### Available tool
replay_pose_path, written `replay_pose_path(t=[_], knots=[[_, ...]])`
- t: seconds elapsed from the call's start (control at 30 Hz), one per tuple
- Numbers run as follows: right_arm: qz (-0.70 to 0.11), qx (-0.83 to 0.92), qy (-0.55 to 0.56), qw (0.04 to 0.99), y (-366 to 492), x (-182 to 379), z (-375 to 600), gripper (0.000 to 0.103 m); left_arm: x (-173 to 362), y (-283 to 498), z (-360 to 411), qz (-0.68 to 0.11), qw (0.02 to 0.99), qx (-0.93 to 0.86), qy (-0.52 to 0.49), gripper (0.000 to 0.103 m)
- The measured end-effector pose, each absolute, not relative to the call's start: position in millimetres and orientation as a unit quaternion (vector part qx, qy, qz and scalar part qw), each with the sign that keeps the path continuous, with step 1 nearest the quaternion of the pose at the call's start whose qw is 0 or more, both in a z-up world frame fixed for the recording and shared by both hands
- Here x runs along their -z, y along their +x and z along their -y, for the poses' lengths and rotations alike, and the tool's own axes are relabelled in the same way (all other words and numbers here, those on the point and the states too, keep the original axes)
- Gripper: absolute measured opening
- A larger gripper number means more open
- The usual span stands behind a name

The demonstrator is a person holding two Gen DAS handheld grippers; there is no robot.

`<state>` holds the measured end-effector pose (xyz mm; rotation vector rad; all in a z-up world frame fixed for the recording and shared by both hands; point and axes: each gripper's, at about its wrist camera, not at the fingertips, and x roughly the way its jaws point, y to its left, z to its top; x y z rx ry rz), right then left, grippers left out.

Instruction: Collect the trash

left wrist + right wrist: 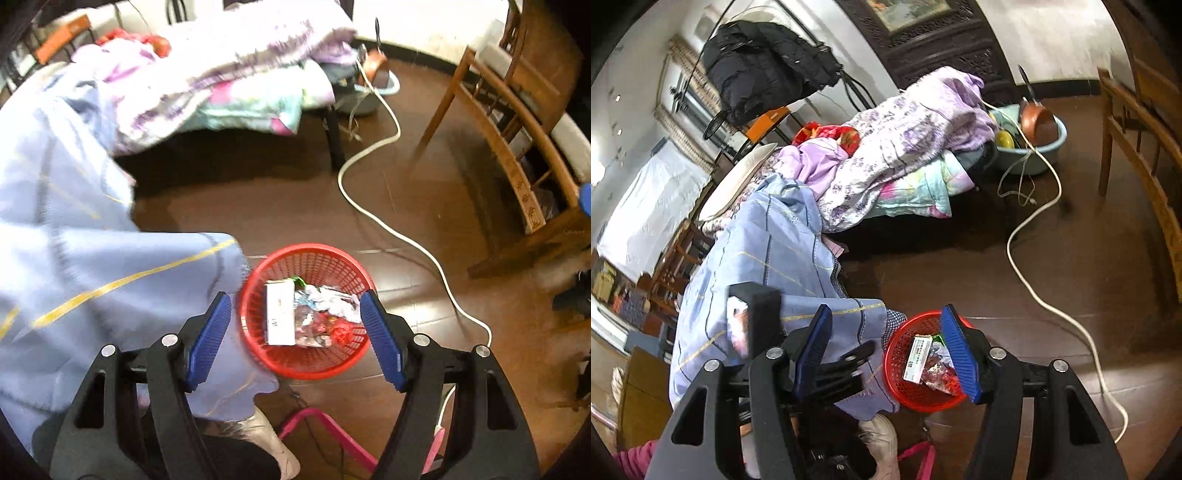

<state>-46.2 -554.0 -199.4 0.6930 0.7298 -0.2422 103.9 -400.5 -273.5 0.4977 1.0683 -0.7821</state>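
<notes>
The left hand-held gripper (295, 334) hangs over the red basket (255, 343) with its blue pads spread and nothing between them; the right hand-held gripper (886, 354) is likewise spread and empty, just above and beside the same basket (897, 384). The basket stands on the floor (406, 206) at the edge of the blue sheet (74, 258) that drapes off the bed (886, 177). Inside lie a white box (280, 314) and crumpled wrappers (325, 310), so some trash looks already collected. No loose trash shows on the visible floor near the basket; a white cable (369, 206) snakes past it. What is left is hard to judge: more may lie out of view, or on the cluttered bed.
</notes>
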Motion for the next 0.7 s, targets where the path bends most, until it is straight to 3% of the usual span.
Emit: replay_pose_path(t=[0.3, 0.7], knots=[[-0.374, 0.132, 0.282, 0.874, -40.9, 160.1, 524.1, 0.078, 234.9, 79.6, 359.3, -0.424, 0.806, 0.355, 0.211, 0.094], [-0.404, 0.195, 0.201, 0.871, -30.4, 151.0, 492.5, 0.087, 228.8, 75.5, 327.7, -0.425, 0.814, 0.348, 0.188, 0.095]])
